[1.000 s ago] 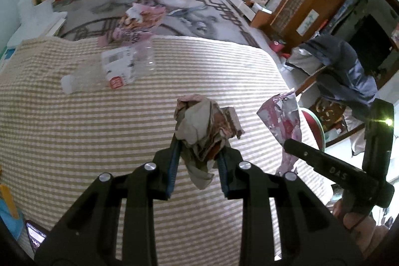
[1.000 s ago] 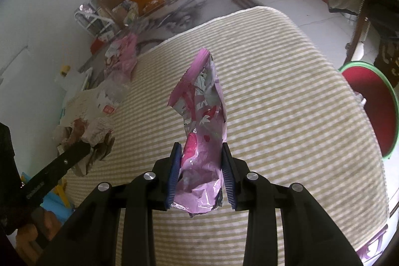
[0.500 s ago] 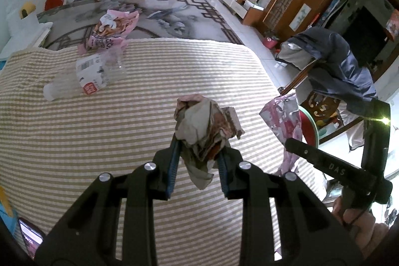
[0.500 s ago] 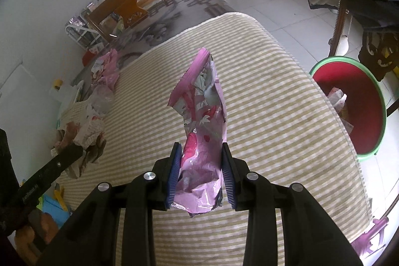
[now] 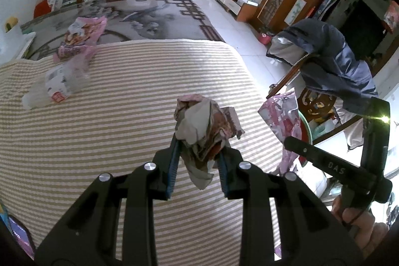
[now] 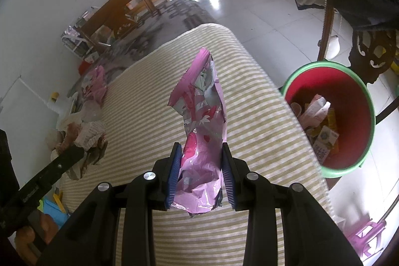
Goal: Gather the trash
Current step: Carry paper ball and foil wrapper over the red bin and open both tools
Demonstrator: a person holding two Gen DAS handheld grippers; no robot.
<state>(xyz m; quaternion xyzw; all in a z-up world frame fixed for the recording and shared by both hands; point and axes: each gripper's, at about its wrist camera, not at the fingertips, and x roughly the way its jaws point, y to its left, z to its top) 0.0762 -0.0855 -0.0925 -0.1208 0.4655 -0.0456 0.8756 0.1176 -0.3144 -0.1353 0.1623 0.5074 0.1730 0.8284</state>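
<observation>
My left gripper (image 5: 198, 156) is shut on a crumpled paper wad (image 5: 205, 127), held above the striped tablecloth (image 5: 99, 136). My right gripper (image 6: 200, 166) is shut on a pink foil wrapper (image 6: 202, 121) that stands up between its pads. A red bin with a green rim (image 6: 349, 114) sits on the floor right of the table and holds several wrappers. In the left wrist view the pink foil wrapper (image 5: 280, 116) and the right gripper's black body (image 5: 331, 166) show at the right. The left gripper's load, the paper wad (image 6: 89, 138), appears at the left of the right wrist view.
A clear plastic bottle with a label (image 5: 57, 89) and a pink snack bag (image 5: 79, 39) lie at the far left of the table. A dark jacket (image 5: 331, 61) hangs over a carved wooden chair (image 5: 316, 104) beside the bin. A phone (image 5: 20, 236) lies at the near left corner.
Both grippers have moved rightward across the table with their loads. The red bin has come much further into the right wrist view, and the bottle has slid left in the left wrist view.
</observation>
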